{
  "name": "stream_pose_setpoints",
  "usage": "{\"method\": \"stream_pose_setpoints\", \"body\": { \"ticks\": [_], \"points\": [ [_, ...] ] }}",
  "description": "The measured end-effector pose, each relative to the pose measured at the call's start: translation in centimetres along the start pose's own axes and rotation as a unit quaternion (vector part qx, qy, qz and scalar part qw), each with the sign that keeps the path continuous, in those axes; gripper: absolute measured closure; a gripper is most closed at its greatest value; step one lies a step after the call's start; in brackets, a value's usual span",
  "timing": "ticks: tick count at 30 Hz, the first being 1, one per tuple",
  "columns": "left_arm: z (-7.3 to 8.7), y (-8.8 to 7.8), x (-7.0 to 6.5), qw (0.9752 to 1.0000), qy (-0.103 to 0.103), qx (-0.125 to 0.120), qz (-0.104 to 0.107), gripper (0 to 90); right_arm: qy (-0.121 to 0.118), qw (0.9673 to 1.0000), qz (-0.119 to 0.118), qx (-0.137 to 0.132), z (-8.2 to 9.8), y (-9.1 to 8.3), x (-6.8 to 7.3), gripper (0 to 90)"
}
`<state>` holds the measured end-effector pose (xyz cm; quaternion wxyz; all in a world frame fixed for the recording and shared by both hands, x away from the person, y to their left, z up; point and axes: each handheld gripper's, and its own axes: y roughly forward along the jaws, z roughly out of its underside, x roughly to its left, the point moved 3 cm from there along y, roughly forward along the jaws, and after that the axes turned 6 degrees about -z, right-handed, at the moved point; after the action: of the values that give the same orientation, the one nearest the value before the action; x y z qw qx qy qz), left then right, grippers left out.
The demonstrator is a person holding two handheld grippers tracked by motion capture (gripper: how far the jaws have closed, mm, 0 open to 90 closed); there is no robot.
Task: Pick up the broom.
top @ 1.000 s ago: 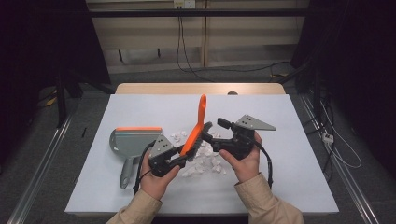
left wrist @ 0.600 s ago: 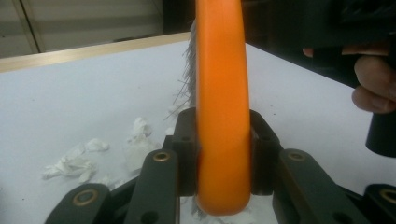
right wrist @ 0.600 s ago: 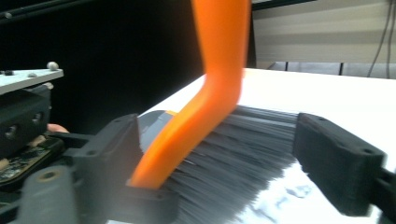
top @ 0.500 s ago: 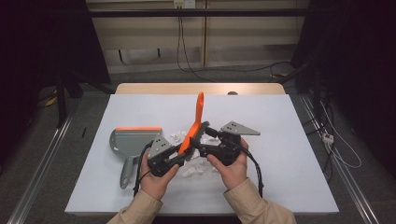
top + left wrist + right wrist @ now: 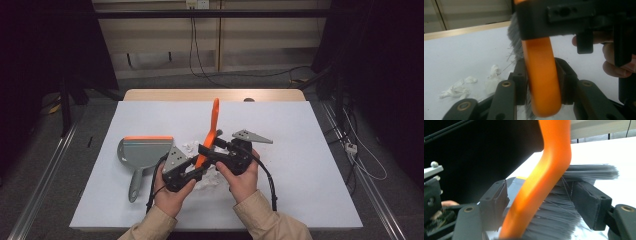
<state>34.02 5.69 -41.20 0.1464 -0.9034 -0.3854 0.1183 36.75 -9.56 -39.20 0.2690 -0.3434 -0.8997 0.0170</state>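
Note:
A hand brush with an orange handle (image 5: 214, 120) and grey bristles stands upright over the middle of the table, held between both grippers. My left gripper (image 5: 198, 167) is shut on the handle's lower part (image 5: 541, 75); its jaws have just been opening slightly, with both pads still against the handle. My right gripper (image 5: 206, 149) comes in from the right and its jaws have just been closing. In the right gripper view one pad (image 5: 499, 202) lies against the orange handle (image 5: 549, 170) and the other presses the bristles (image 5: 589, 171). A grey dustpan (image 5: 145, 150) with an orange lip lies left of the hands.
Crumpled white paper scraps (image 5: 192, 146) lie on the white table (image 5: 300, 175) under and behind the grippers, also seen as scraps (image 5: 459, 88) in the left gripper view. Cables run along the floor beyond the table's far wooden edge (image 5: 215, 95).
My right gripper has moved left, in to the brush, and its jaws have closed around the brush head. The brush has turned more upright. The left hand has stayed put.

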Motion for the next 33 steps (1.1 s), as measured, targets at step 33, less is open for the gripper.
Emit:
{"method": "stream_pose_setpoints", "body": {
  "ticks": [33],
  "points": [
    [0.1, 0.6, -2.0, 0.9978, 0.065, 0.010, -0.004, 58.9, 0.039, 0.9989, 0.013, 0.021, -0.4, 0.2, 0.1, 50.2]
  ]
}}
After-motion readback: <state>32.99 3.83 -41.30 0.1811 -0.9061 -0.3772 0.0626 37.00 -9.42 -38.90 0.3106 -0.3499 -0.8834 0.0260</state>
